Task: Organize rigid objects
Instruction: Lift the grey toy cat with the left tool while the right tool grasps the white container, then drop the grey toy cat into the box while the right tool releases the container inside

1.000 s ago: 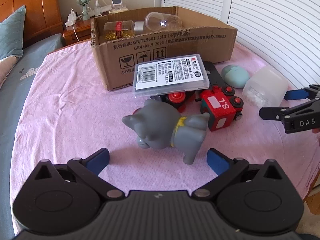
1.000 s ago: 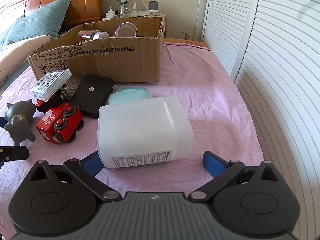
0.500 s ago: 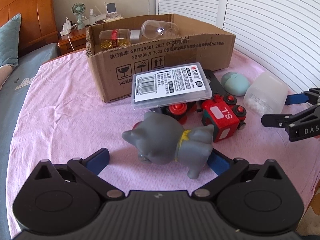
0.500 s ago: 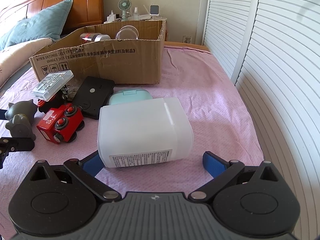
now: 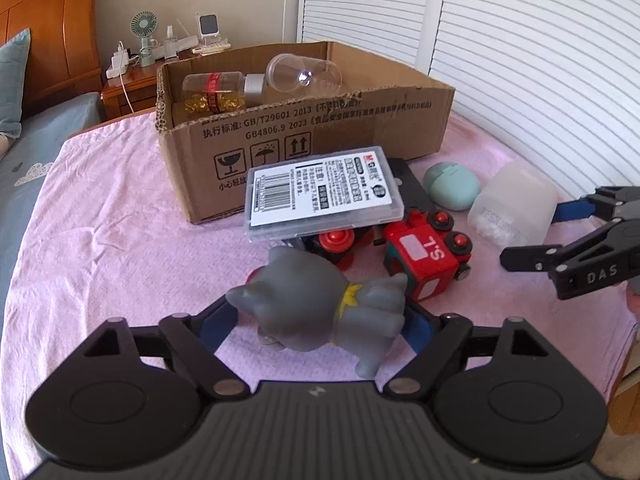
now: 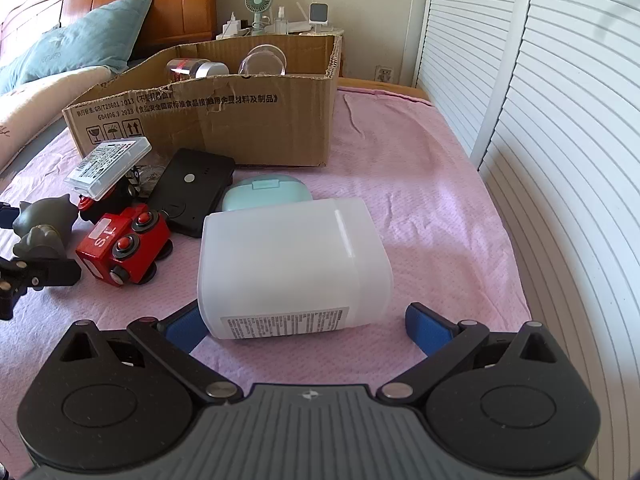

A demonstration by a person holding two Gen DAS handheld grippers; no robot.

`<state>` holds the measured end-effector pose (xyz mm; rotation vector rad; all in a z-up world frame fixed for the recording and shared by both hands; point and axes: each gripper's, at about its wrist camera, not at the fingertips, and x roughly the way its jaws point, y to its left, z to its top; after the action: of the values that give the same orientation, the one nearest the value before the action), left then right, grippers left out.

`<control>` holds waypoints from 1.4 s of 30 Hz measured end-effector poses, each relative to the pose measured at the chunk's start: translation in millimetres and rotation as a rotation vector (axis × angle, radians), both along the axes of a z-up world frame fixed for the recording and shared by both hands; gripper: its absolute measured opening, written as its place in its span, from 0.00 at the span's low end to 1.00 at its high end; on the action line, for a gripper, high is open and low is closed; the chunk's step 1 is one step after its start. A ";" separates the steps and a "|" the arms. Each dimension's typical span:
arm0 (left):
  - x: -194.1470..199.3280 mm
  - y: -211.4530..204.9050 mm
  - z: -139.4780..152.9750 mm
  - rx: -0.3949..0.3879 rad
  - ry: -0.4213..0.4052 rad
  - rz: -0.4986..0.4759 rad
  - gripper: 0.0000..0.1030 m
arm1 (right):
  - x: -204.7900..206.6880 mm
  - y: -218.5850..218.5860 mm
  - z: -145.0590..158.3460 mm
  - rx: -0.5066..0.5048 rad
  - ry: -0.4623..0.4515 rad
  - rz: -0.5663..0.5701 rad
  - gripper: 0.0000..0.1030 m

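Slippage is the main risk: your left gripper (image 5: 316, 320) is closing on the grey cat figurine (image 5: 320, 304), whose rounded body may squirt out. Your right gripper (image 6: 308, 320) stands open around the white plastic jar (image 6: 292, 264). Cardboard box (image 5: 304, 136) sits at 12 o'clock.

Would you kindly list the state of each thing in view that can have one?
Left gripper: jaws closing around the grey cat.
Grey cat: on its side, between the pads.
Right gripper: open, white jar between the pads.
White jar: lying on its side.
Box: open, bottle and cup inside.
Red train: tipped over.
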<state>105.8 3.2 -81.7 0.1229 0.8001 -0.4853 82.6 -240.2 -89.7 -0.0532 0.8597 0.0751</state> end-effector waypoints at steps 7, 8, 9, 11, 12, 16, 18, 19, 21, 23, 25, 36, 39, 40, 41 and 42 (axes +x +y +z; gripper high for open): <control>0.8 0.0 2.4 -0.002 -0.015 -0.013 0.77 | 8.1 1.4 2.1 -0.006 0.034 0.011 1.00; 0.8 -0.2 2.8 -0.001 -0.015 -0.016 0.77 | 10.2 1.3 2.8 -0.006 0.044 0.016 1.00; 0.7 -0.4 3.5 0.003 -0.020 -0.020 0.77 | 12.8 1.2 3.7 -0.006 0.058 0.021 1.00; 0.7 -1.5 4.9 0.010 -0.025 -0.031 0.77 | 17.6 2.0 5.9 -0.013 0.077 0.031 1.00; 0.8 -2.0 5.1 0.011 -0.026 -0.036 0.77 | 18.9 2.8 7.2 -0.020 0.076 0.037 1.00; 1.5 -3.7 4.8 0.026 -0.030 -0.055 0.77 | 23.1 9.6 14.7 -0.039 0.066 0.075 1.00; 1.8 -3.7 4.6 0.029 -0.032 -0.061 0.77 | 26.1 13.1 16.5 -0.048 0.067 0.086 1.00; 1.7 -3.5 4.7 0.029 -0.032 -0.065 0.77 | 27.2 14.5 17.1 -0.056 0.069 0.090 1.00; 1.9 -2.7 5.6 0.031 -0.034 -0.067 0.75 | 29.4 17.3 16.7 -0.072 0.073 0.094 0.99; 1.9 -2.5 5.7 0.031 -0.030 -0.069 0.75 | 31.8 19.0 17.2 -0.081 0.077 0.091 0.91; 1.7 -2.4 6.0 0.032 -0.028 -0.070 0.75 | 33.1 20.0 17.7 -0.091 0.083 0.088 0.85; 4.4 11.8 19.1 0.025 0.003 -0.055 0.73 | 29.9 18.8 29.1 -0.098 0.095 0.112 0.84; 3.1 15.3 29.7 0.034 -0.003 -0.054 0.73 | 25.0 19.3 35.1 -0.111 0.088 0.136 0.84; 2.4 15.9 33.9 0.036 -0.008 -0.058 0.73 | 23.4 19.2 37.7 -0.110 0.086 0.144 0.84; 1.6 16.4 38.4 0.039 -0.013 -0.064 0.73 | 22.2 19.1 40.6 -0.106 0.085 0.152 0.84; 0.9 16.6 43.4 0.043 -0.020 -0.069 0.73 | 21.0 18.7 43.6 -0.101 0.083 0.159 0.84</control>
<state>106.7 19.8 -38.4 0.1958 0.7890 -0.5313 103.6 -221.5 -46.1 -0.2141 0.9406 0.1837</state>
